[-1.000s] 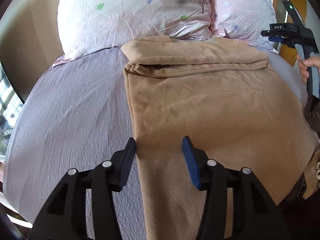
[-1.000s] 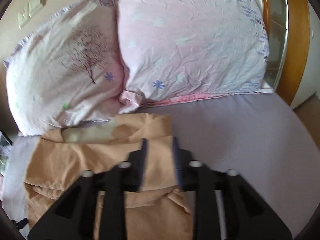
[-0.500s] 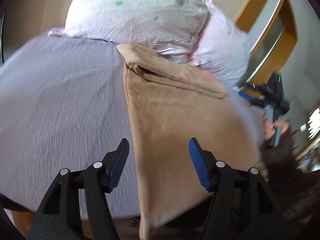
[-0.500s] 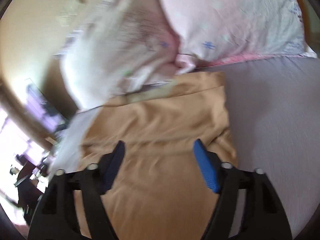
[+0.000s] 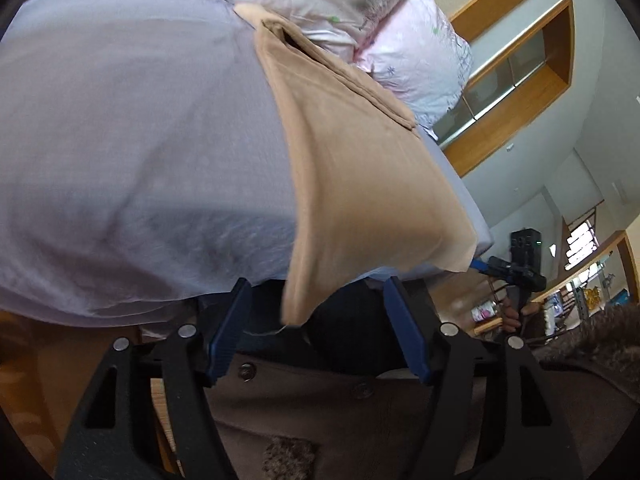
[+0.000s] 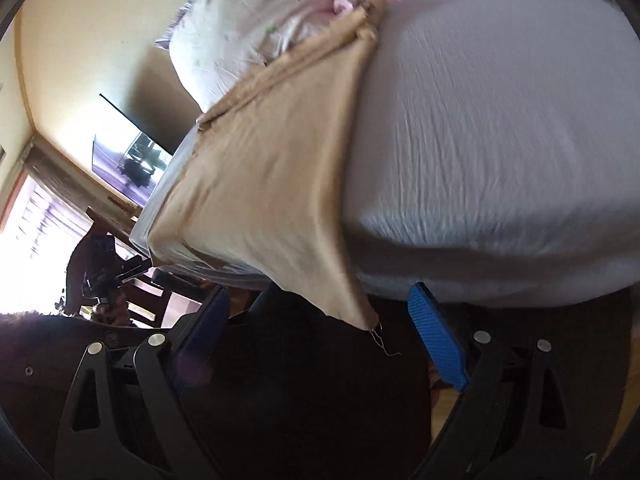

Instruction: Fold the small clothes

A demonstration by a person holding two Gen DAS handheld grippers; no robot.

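Your left gripper [image 5: 316, 332] has its jaws wide apart and holds nothing. A corner of the tan cloth [image 5: 360, 184] hangs between them, not touching. Your right gripper [image 6: 328, 344] is wide apart too, with the other corner of the cloth [image 6: 272, 184] just above the gap. The cloth lies on the bed [image 5: 132, 140], running up to 12 o'clock, where it meets the pillows [image 5: 352, 4]. Its near end hangs off the bed's edge.
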